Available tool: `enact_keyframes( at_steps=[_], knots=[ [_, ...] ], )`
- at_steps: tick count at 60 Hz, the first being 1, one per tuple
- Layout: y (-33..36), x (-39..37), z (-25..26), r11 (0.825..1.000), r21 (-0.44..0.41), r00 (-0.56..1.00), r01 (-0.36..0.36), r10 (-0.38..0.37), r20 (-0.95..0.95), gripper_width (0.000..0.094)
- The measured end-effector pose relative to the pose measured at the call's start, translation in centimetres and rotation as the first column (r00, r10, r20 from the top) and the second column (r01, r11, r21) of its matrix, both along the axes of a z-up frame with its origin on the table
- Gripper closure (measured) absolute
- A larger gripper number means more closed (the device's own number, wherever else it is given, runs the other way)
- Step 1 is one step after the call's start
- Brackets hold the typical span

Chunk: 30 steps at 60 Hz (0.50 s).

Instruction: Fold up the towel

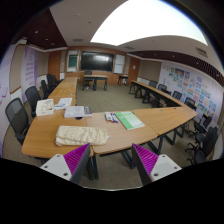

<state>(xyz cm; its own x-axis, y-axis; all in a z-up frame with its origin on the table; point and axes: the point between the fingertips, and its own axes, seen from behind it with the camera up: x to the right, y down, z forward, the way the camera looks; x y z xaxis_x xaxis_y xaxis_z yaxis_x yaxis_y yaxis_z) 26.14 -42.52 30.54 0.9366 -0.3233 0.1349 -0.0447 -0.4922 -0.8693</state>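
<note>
A pale pinkish towel (81, 134) lies crumpled on the near end of a wooden conference table (150, 126), to the left, close to the front edge. My gripper (112, 162) is held back from the table, above the floor, with its two magenta pads (146, 160) spread wide apart and nothing between them. The towel is ahead of and just beyond my left finger (78, 162).
On the table lie a green-and-white booklet (129, 120), a folded white cloth (76, 112) and a white box (45, 107). Black office chairs (19, 118) line both sides of the U-shaped table. A wall screen (97, 60) hangs at the far end. Carpet floor (112, 165) lies below the gripper.
</note>
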Motion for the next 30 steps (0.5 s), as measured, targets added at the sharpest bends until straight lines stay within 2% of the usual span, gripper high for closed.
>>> enact_keyframes(
  at_steps=[8, 19, 30],
  knots=[
    [-0.4, -0.3, -1.6, 1.000, -0.031, 1.000, 0.005, -0.005, -0.006, 0.0086],
    [-0.1, -3.1, -6.7, 0.993, -0.115, 1.000, -0.002, 0.000, -0.023, 0.0089],
    [3.2, -10.0, -13.6, 0.975, -0.210, 0.996, -0.071, 0.057, -0.072, 0.0086]
  ],
)
